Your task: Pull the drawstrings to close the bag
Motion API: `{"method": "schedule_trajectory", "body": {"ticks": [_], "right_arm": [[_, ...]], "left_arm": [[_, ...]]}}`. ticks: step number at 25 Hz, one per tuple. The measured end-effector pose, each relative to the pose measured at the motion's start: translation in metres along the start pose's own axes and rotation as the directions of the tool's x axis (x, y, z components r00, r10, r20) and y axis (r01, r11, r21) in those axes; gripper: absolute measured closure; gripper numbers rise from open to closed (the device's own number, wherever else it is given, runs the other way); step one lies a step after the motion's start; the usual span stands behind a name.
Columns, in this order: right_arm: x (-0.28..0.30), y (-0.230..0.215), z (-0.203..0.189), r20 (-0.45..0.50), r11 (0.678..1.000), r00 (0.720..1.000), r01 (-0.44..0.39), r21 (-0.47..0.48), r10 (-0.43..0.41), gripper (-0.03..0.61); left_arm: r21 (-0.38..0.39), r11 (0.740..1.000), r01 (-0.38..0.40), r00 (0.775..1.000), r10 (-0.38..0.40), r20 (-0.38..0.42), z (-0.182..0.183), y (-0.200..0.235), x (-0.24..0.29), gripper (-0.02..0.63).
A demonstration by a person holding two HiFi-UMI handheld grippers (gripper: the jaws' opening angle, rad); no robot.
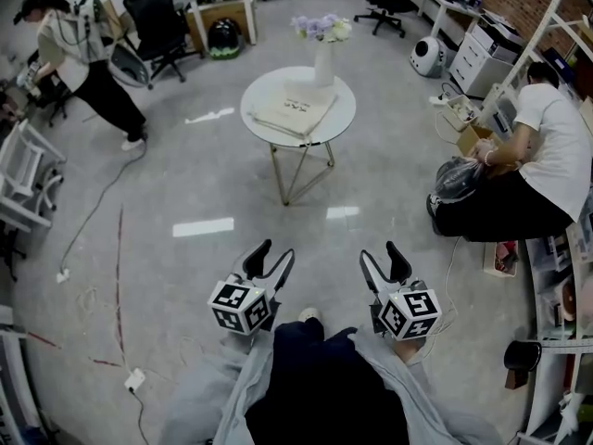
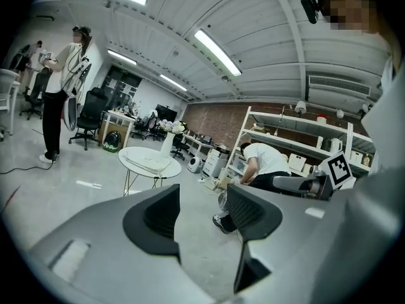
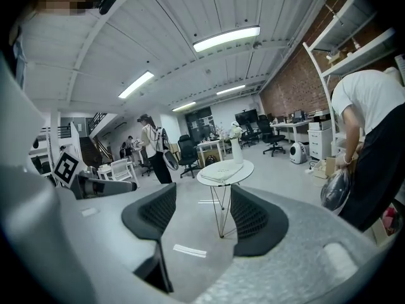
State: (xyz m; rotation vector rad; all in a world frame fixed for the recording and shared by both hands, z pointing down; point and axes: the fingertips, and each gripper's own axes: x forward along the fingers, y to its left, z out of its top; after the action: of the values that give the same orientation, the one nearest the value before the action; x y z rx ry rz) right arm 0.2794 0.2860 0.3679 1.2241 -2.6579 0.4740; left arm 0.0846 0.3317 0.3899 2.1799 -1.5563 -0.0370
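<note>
L gripper (image 1: 276, 253) and R gripper (image 1: 380, 254), lower centre of head view: jaws apart on both, nothing btwn them. Flat pale bag (image 1: 295, 109) lies on round white table (image 1: 343, 109), upper centre, just beside flower vase (image 1: 323, 61), well apart from both grippers.

Left gripper (image 1: 276, 252), lower centre-left of head view: black curved jaws, white cube (image 1: 241, 306) with black square markers at base. Right gripper (image 1: 380, 252), lower centre-right: same build, own marker cube (image 1: 410, 314). Light grey sleeves (image 1: 208, 397) ran to bottom edge, dark clothing (image 1: 320, 378) between them, pale shoe tip (image 1: 309, 315) above. Gripper views showed smooth grey housing (image 2: 95, 252) and black ribbed pads (image 3: 253, 217).
</note>
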Motion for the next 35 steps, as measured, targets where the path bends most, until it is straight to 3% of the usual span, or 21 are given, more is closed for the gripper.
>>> {"method": "schedule_trajectory", "body": {"ticks": [15, 35], "right_arm": [[0.059, 0.014, -0.012, -0.090, 0.995, 0.991, -0.102, -0.005, 0.102, 0.310], [0.263, -0.042, 0.062, -0.133, 0.979, 0.970, -0.206, -0.001, 0.204, 0.314]], "left_arm": [[-0.081, 0.995, -0.055, 0.997, 0.051, -0.052, -0.025, 0.028, 0.004, 0.376], [-0.049, 0.993, -0.110, 0.994, 0.108, -0.031, 0.087, 0.141, 0.152, 0.379]]}}
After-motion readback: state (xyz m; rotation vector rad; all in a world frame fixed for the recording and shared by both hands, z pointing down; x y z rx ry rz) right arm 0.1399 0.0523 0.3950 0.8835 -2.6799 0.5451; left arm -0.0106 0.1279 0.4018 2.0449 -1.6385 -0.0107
